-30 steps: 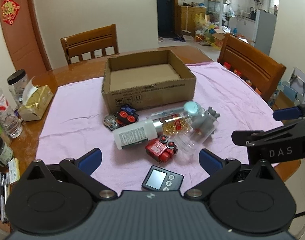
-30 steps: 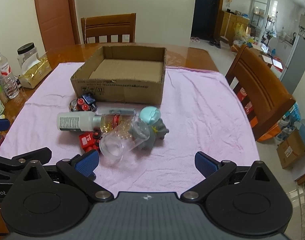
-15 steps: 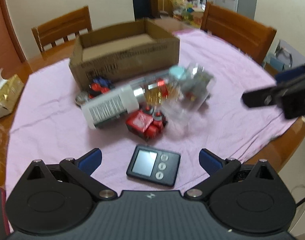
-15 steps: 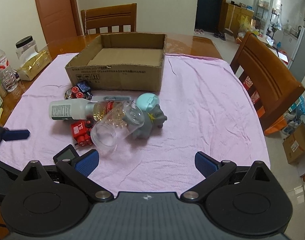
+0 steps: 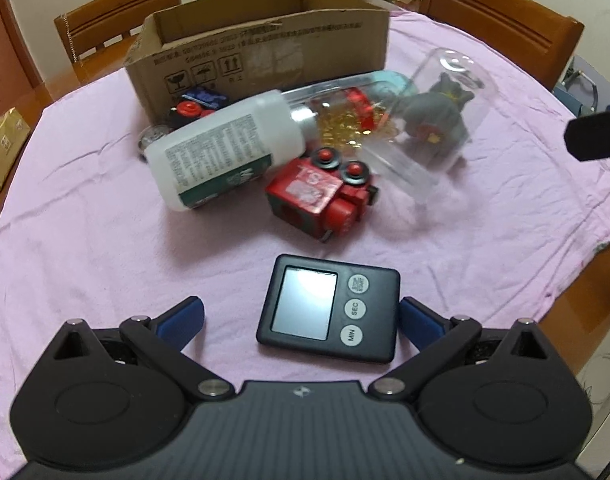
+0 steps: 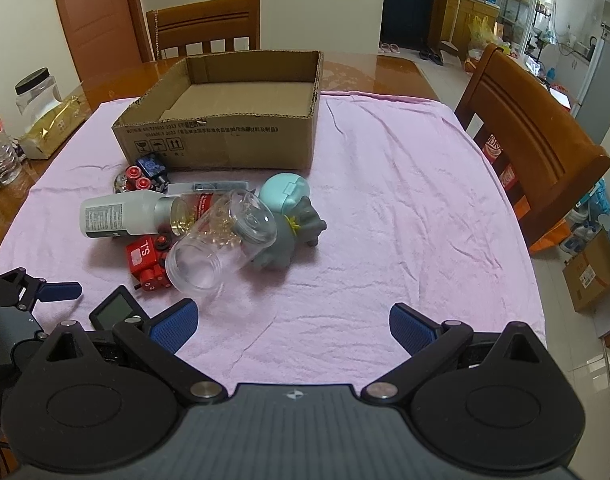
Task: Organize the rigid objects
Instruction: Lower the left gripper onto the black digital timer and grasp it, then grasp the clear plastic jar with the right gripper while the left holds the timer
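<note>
Closest to the person, the left gripper (image 5: 301, 318) is low over the pink cloth (image 5: 105, 248) with its blue fingers (image 5: 183, 316) spread wide, and the little black timer (image 5: 329, 308) lies flat between them, the right-hand pad just beside the timer's edge and the left one well clear of it, so to my eye the step in hand is picking that timer up. Doing it well probably means shifting a touch to the right so the timer sits midway, getting the pads down to cloth level since the thing is so thin, and closing on its two long sides, not on a corner, so that it doesn't tip or skate away. The right gripper (image 6: 293, 326) is off to the side, also spread and holding nothing, over bare cloth, and it looks best kept where it is, out of the way. Just beyond the timer is the heap still to be sorted: a red toy train (image 5: 321, 196), a white bottle (image 5: 225, 148) on its side touching it, a clear jar (image 6: 221, 246) lying with its mouth toward us, a grey toy animal (image 6: 293, 236) leaning against the jar, a round teal case (image 6: 285, 192), and some small toys (image 6: 145, 172) tucked against the box. Farthest back is the cardboard box (image 6: 225, 142), open-topped and with nothing in it yet, which I take to be where everything goes; the lift will need to clear the heap and the near wall
</note>
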### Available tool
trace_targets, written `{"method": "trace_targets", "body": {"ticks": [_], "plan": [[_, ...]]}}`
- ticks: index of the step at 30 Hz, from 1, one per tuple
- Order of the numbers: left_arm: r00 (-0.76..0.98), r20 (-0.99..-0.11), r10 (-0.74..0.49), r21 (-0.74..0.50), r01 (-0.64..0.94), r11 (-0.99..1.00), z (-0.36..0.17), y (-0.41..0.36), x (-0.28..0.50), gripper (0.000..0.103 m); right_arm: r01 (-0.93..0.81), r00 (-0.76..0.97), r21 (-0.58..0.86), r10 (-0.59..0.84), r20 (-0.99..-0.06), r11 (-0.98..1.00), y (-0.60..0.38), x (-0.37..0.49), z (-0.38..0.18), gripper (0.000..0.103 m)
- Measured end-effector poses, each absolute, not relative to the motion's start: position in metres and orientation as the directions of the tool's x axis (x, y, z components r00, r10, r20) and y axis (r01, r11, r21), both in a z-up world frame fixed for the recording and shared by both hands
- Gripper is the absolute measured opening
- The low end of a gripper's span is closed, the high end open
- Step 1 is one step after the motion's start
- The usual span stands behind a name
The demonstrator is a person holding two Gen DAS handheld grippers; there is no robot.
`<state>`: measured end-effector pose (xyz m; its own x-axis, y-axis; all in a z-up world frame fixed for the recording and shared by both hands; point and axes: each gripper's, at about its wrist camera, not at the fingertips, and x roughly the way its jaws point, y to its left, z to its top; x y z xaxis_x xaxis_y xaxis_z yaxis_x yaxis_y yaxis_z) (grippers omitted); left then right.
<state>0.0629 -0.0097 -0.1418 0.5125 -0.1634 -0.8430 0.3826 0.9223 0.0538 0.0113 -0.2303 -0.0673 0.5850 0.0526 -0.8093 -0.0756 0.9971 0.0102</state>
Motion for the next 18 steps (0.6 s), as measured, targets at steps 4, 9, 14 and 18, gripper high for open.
{"method": "trace_targets", "body": {"ticks": [4,9,14,18], "plan": [[0.515,-0.843,-0.157,0.042,0.352,0.935,-0.143,0.005,0.071,0.103,-0.078,0.583,0.013,0.056,-0.810,0.997,-0.227,0.016,-0.068,0.103],[0.512,-0.844,-0.157,0.007,0.305,0.952,-0.144,0.019,0.080,0.097,-0.086,0.578,0.015,0.062,-0.814,0.996,-0.223,0.022,-0.070,0.103],[0.519,-0.837,-0.173,0.009,0.329,0.944,-0.137,0.013,0.072,0.073,-0.091,0.575,0.011,0.061,-0.816,0.996,-0.220,0.026,-0.071,0.103],[0.514,-0.839,-0.175,0.007,0.332,0.943,-0.135,0.009,0.069,0.069,-0.100,0.578,0.003,0.061,-0.813,0.995,-0.218,0.029,-0.070,0.103]]}}
